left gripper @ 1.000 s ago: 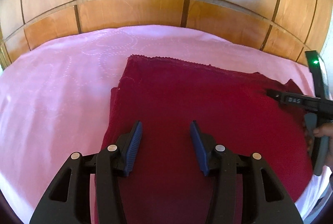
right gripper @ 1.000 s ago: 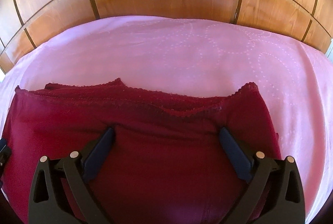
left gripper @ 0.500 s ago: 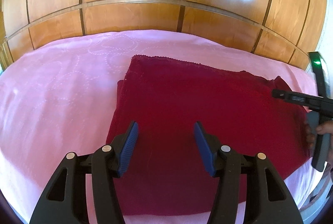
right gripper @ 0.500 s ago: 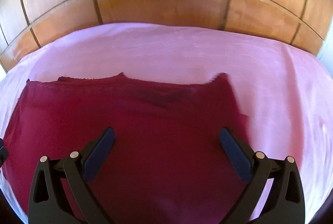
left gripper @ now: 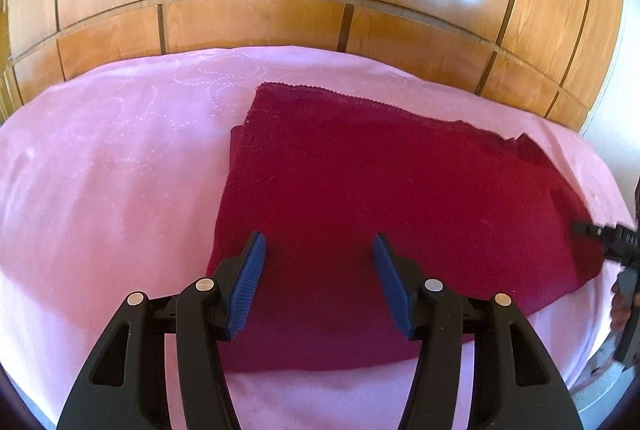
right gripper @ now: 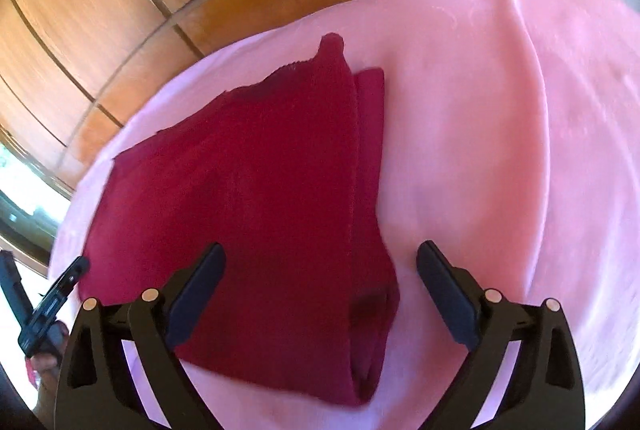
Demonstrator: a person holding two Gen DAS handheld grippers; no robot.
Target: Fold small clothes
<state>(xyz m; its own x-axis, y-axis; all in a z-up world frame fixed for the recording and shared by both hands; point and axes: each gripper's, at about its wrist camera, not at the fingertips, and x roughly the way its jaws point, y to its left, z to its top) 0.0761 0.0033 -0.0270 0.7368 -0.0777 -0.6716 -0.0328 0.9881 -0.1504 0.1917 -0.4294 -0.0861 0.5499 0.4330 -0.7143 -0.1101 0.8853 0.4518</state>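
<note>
Nearest the left wrist camera, the left gripper (left gripper: pixel 318 250) is hovering with its jaws spread apart and nothing between them, its blue ribbed pads (left gripper: pixel 248 282) hanging over the near part of the red garment (left gripper: pixel 380 198). Nearest the right wrist camera, the right gripper (right gripper: pixel 320 266) is likewise standing wide open and empty, one finger over the cloth and the other over bare sheet beside it.

Beyond the fingers, the red garment (right gripper: pixel 248 190) is lying folded flat on the pink bedsheet (left gripper: pixel 100 190), with a lower layer peeking out along one side edge and a scalloped trim running along its far edge. At the right edge of the left view, the right gripper's dark body (left gripper: pixel 612 238) is showing just beside the cloth's corner.

Farthest back, a wooden panelled wall (left gripper: pixel 260 22) is rising behind the bed, catching bright glare.
</note>
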